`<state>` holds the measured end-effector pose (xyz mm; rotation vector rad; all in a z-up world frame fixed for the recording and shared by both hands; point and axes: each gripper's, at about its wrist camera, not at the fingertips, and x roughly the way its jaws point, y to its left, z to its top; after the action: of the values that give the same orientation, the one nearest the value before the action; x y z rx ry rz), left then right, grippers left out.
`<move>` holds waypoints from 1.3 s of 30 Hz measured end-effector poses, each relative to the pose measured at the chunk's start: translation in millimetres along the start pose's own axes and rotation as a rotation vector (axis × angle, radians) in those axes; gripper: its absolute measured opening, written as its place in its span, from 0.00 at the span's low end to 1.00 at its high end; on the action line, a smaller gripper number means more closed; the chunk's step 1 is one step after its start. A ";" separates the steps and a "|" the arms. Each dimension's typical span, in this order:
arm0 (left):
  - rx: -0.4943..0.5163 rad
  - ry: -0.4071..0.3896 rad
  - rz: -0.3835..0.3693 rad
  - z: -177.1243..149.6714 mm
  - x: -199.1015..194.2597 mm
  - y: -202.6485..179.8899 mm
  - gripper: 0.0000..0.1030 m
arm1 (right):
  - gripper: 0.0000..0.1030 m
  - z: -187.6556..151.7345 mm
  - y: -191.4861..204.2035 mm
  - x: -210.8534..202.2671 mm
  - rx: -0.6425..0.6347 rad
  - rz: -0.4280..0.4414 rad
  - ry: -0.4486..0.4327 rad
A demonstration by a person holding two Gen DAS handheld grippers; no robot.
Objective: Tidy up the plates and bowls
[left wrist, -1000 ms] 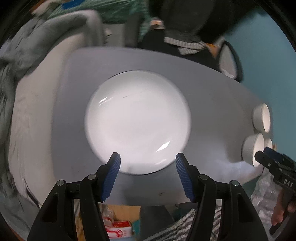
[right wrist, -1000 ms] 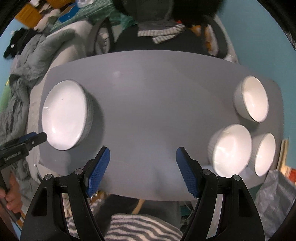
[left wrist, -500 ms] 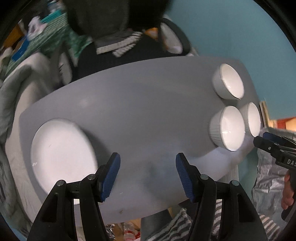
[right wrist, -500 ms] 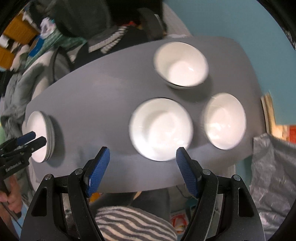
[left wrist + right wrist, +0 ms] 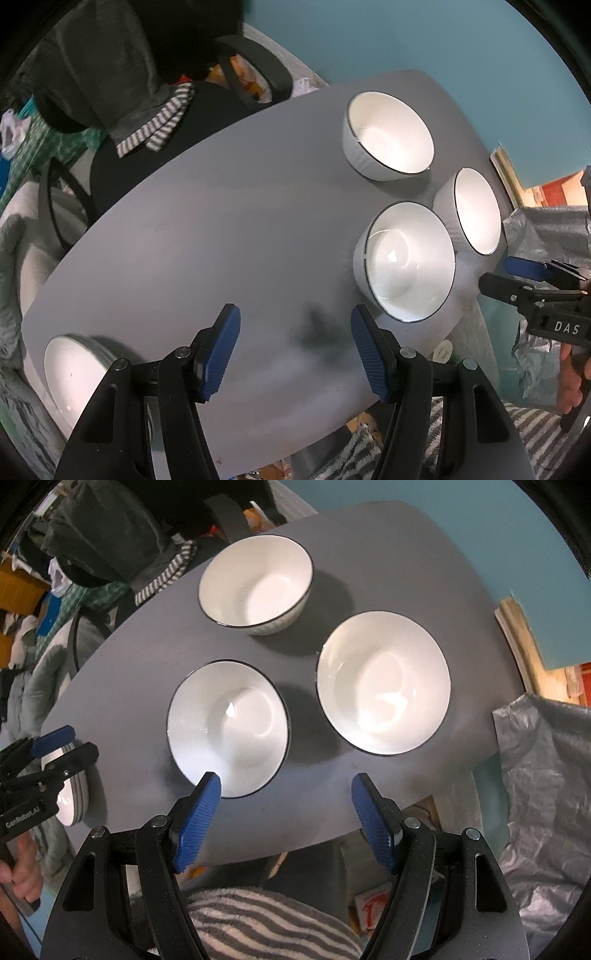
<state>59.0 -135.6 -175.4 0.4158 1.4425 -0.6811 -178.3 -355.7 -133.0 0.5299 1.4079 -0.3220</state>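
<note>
Cluttered home room: grey counter (image 5: 207, 229) against teal wall (image 5: 406, 44), office chair (image 5: 255, 70), piled clothes (image 5: 40, 672), white bowls (image 5: 384, 683).

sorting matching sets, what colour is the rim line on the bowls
Black, a thin line around each white bowl rim; clearest in the right wrist view.
</note>
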 end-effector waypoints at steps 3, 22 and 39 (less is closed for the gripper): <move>0.019 0.018 -0.001 8.3 10.7 -9.3 0.62 | 0.71 2.1 -5.1 6.8 0.020 0.012 0.005; 0.063 0.117 -0.034 35.7 73.1 -38.6 0.62 | 0.56 21.4 -3.3 56.6 0.048 0.025 0.050; 0.035 0.151 -0.059 44.1 93.2 -46.5 0.26 | 0.15 28.6 0.0 76.9 -0.027 0.036 0.103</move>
<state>61.5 -214.8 -256.1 0.4611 1.5922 -0.7362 -142.9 -363.5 -206.6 0.5551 1.4983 -0.2490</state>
